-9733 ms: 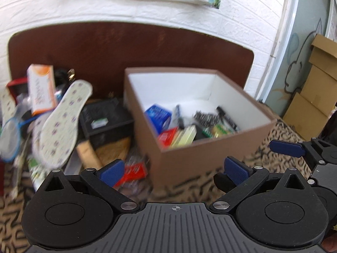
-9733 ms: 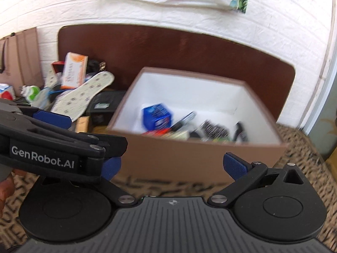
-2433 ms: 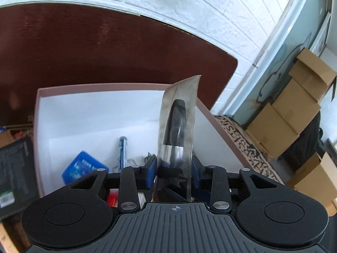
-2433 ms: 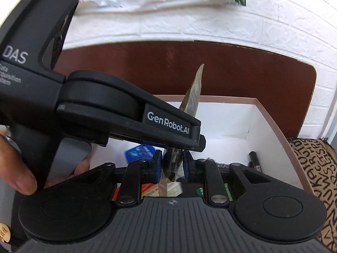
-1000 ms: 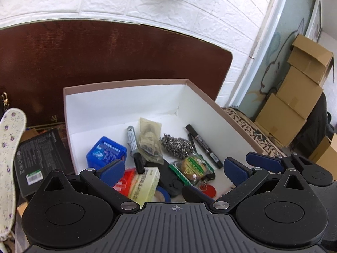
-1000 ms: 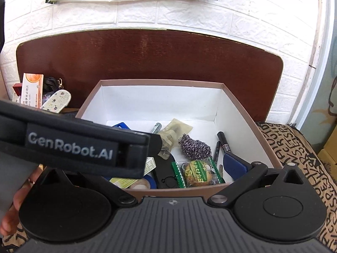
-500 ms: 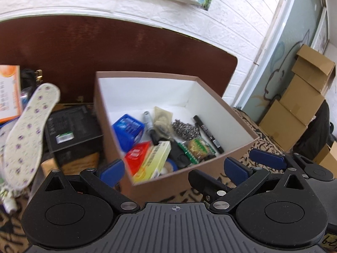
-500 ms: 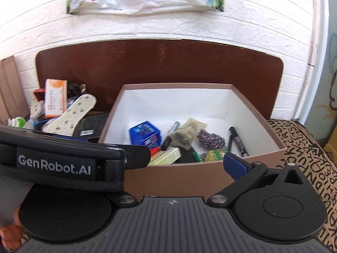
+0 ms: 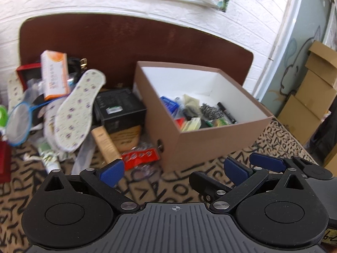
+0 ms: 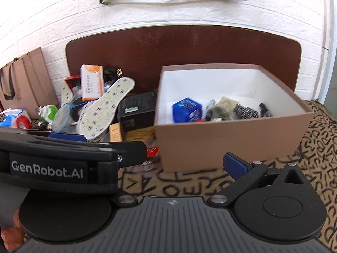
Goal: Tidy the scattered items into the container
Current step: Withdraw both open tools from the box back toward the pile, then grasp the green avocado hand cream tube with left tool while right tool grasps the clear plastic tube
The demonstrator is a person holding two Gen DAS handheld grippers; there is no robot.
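Both claws are spread wide with nothing in them: the left claw (image 9: 172, 169) and the right claw (image 10: 185, 160) hang low in front of the brown cardboard box with the white inside (image 9: 212, 139). The box already holds a blue packet, a marker, a steel scrubber and a few other bits.

The leftover clutter sits in a heap just left of the box on the letter-patterned cloth (image 9: 172, 186). Closest to the box's front corner is a red crinkly plastic sachet (image 9: 140, 156). It's probably light and slippery, so pinching an edge flat looks safer than grabbing the middle.

The white dotted shoe insole (image 9: 78, 110) leans on the pile farther left of the box. It looks soft and bendy, so it would likely flop, and mid-length is the place to hold it. The black rectangular carton (image 9: 119, 109) touching the box's left wall looks stiff and heavier; across its short sides seems best.
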